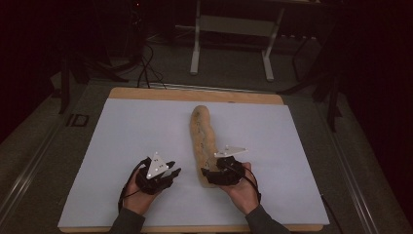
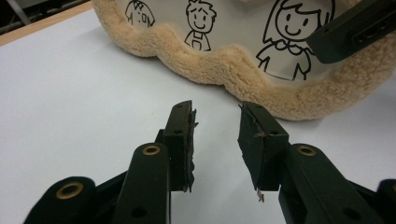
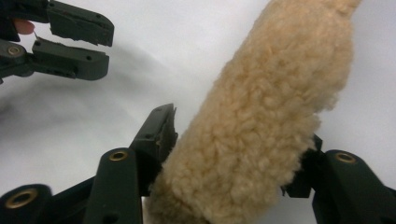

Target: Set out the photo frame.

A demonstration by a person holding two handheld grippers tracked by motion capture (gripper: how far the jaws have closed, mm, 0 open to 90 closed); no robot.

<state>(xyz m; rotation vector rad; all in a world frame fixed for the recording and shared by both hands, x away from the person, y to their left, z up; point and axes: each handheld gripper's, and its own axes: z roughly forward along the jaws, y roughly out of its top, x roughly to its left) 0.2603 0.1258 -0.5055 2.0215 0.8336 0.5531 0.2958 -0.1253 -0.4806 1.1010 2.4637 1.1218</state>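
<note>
A long beige fleece piece [image 1: 202,136] lies lengthwise on the white sheet [image 1: 122,146], just right of the middle. Its inner face is white with black cartoon children drawn on it [image 2: 243,70]. My right gripper [image 1: 207,174] sits at its near end, and the thick fleece [image 3: 275,93] is clamped between the jaws of that gripper [image 3: 238,135]. My left gripper [image 1: 173,170] rests to the left of the fleece, a little apart from it. That gripper [image 2: 217,112] is open with nothing between its worn pads. It appears farther off [image 3: 107,39] in the right gripper view.
The sheet covers a wooden board [image 1: 146,93] whose edge shows at the back. Behind the table stands a white metal frame [image 1: 195,48], and cables [image 1: 146,68] run over the dark floor. Bare sheet spreads left and right of the fleece.
</note>
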